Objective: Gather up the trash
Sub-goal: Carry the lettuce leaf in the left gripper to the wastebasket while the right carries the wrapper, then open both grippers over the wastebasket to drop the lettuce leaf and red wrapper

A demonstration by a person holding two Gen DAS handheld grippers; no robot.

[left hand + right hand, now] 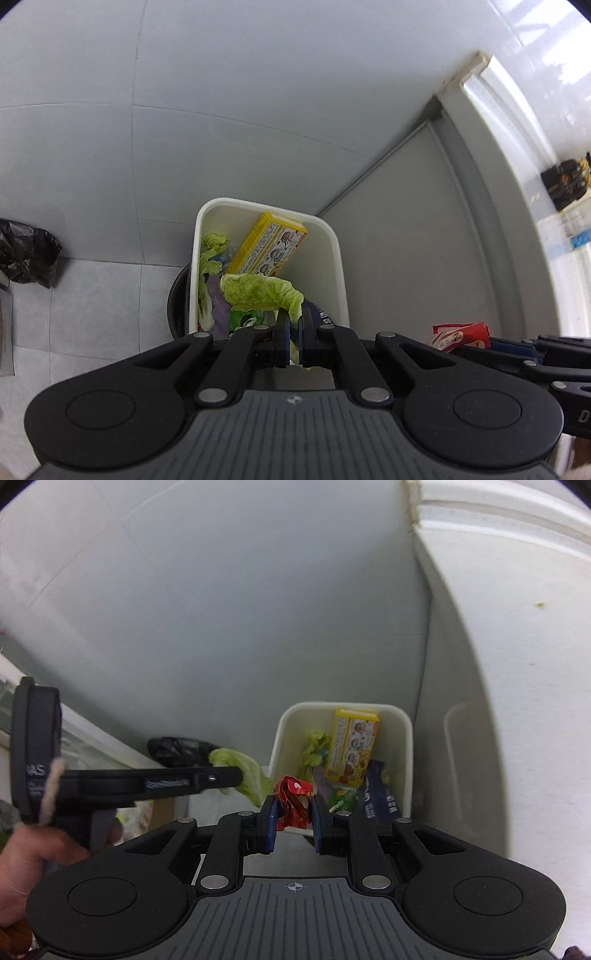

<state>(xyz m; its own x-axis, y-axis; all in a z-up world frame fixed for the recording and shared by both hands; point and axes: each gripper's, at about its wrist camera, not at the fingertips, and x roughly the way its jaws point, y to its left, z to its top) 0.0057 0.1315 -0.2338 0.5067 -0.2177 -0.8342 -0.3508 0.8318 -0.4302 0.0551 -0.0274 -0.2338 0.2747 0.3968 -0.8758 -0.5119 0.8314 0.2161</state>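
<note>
At the bottom centre of the left wrist view, the left gripper (293, 334) is clenched on a lettuce leaf (262, 291); the leaf is pale green and crinkled, pinched by a thin strip between the blue pads, and its wider part flops up and to the left above the fingertips. At the lower right edge of that view a red wrapper (461, 335) shows beside the black body of the other tool.

At the bottom centre of the right wrist view, the right gripper (293, 808) is grasping this red wrapper (294, 805), a crumpled, glossy piece of foil with white marks, squeezed between the two blue pads. At the left of that frame a hand (26, 864) holds the left gripper (225, 775) seen from the side, the green leaf (247, 775) hanging from its tip.

Just beyond both tools, at the centre of each view, stands a white bin (341, 266), rectangular with rounded corners and open on top. Inside it a yellow box (269, 245) with printed pictures leans against the far wall, more lettuce (210, 254) lies along the left side, and a dark blue packet (376, 794) and a green packet (341, 797) lie near the front.

Farther off, at the left of the left wrist view, a crumpled black bag (26, 254) sits on the tiled floor (92, 314) at the foot of the grey wall (240, 92).
</note>
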